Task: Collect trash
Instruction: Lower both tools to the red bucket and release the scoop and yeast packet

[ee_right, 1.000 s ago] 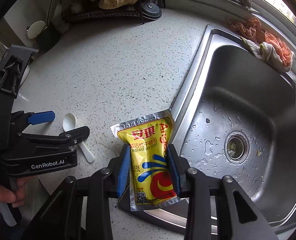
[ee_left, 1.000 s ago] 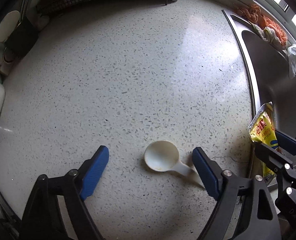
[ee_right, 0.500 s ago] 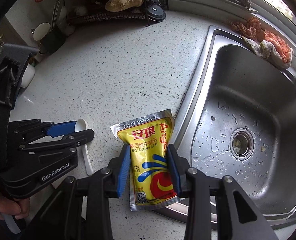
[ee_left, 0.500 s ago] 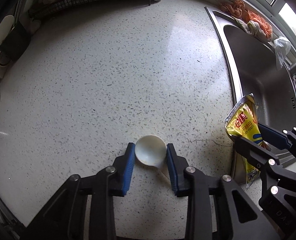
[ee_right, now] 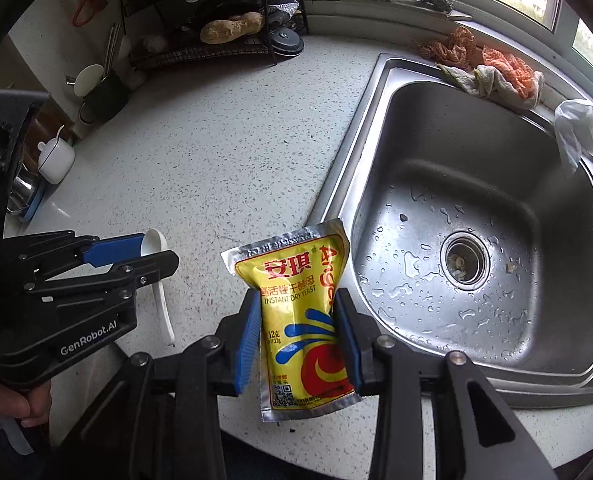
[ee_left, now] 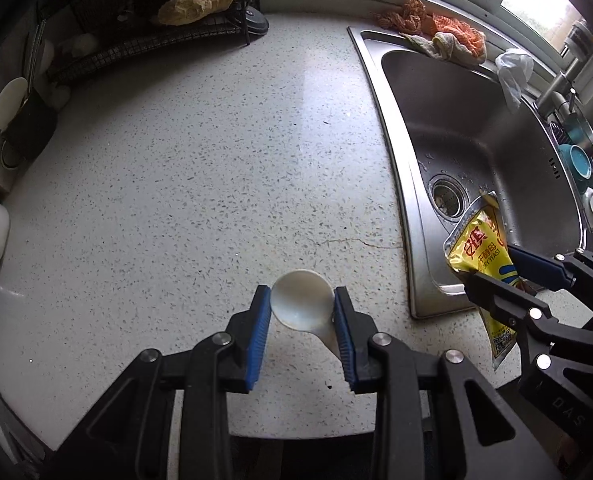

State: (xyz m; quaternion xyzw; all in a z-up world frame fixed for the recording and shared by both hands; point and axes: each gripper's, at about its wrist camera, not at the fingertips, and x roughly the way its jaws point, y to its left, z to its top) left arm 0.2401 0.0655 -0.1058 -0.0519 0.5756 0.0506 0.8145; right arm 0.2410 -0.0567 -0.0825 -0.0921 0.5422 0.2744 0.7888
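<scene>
At the far left of the speckled counter (ee_left: 176, 168) a white lidded pot (ee_right: 55, 159) was seen by the wall, with a wire rack (ee_right: 216, 50) carrying a bread loaf (ee_right: 232, 26) behind it. Nearer the front, the left tool (ee_left: 302, 312) was seen closed on the bowl of a white plastic spoon (ee_left: 302, 306), both blue pads (ee_left: 258, 332) pressed against the bowl's sides and the handle trailing back beside the right-hand pad; in the right wrist view the spoon was shown raised off the counter. Just to the right, near the front counter edge, the right tool (ee_right: 298, 340) was seen clamped on a yellow instant dry yeast packet (ee_right: 296, 304), held upright with its silver top seal uppermost, beside the rim of the steel sink (ee_right: 376, 92). Water drops and a few scraps were noted around the drain (ee_right: 464, 260). Orange and grey rags (ee_right: 492, 70) were draped on the sink's back rim, and a crumpled white plastic bag (ee_right: 576, 124) was hung at the far right.
</scene>
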